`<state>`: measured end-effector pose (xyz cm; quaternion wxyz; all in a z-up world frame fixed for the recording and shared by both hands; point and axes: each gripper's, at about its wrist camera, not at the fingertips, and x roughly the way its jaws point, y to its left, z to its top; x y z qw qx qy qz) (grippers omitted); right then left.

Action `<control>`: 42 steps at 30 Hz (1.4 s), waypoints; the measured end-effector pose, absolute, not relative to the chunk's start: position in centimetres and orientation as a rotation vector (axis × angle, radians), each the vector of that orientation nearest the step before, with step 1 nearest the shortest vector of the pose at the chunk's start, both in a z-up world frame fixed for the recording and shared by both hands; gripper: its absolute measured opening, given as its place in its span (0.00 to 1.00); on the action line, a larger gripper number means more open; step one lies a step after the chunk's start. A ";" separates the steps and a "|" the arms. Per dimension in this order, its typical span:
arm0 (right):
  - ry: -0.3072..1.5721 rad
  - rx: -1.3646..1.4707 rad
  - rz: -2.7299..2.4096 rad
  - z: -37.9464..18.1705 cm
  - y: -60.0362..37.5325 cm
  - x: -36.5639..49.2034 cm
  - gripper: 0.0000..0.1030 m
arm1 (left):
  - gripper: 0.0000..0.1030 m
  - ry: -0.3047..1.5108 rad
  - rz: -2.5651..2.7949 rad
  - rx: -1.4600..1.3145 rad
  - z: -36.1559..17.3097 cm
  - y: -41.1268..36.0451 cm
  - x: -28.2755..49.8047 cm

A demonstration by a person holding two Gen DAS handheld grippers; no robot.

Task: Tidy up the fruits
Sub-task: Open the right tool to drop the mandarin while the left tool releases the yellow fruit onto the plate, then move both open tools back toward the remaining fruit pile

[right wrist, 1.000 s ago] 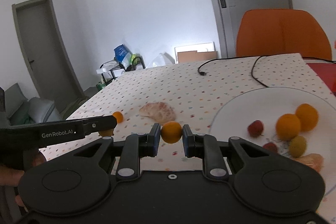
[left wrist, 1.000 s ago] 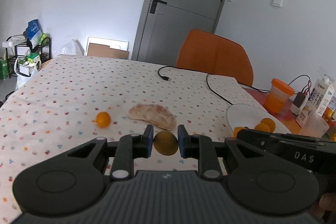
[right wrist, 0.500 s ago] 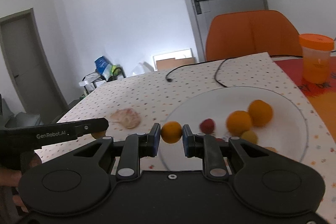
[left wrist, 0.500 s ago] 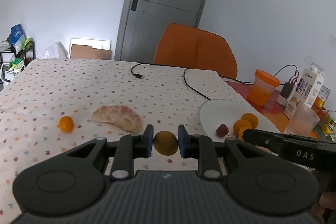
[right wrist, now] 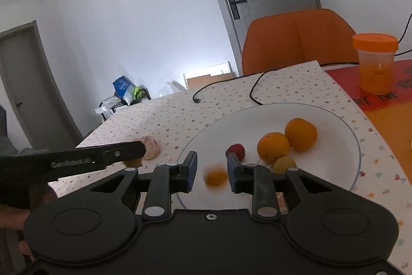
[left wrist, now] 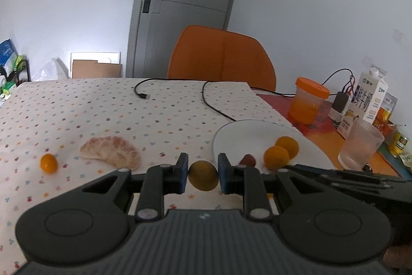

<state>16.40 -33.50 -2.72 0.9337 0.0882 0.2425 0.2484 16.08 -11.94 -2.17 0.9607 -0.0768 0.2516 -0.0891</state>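
Observation:
My left gripper is shut on a small yellow-brown fruit, held just left of the white plate. My right gripper is open over the plate's near left part; a small orange fruit, blurred, drops free between its fingers. The plate holds two oranges, a red lychee and a yellowish fruit. On the cloth lie a peeled pomelo segment and a small orange kumquat.
A black cable runs across the dotted tablecloth. An orange-lidded jar, a milk carton and a frosted cup stand to the right. An orange chair is behind the table.
Both grippers moved right toward the plate. My right gripper has opened and let go of the small orange fruit, which falls onto the plate. My left gripper still holds its fruit.

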 end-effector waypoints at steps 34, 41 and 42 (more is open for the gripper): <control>0.493 0.190 0.409 -1.0 -37.0 15.7 0.57 | 0.79 0.532 -0.143 -0.157 -0.8 -12.4 15.2; 0.481 0.181 0.415 -0.3 -35.3 14.5 0.92 | 0.91 0.525 -0.080 -0.169 -0.1 -9.3 13.4; 0.480 0.186 0.417 -0.2 -35.1 14.4 1.00 | 0.91 0.527 -0.076 -0.170 0.0 -9.0 13.2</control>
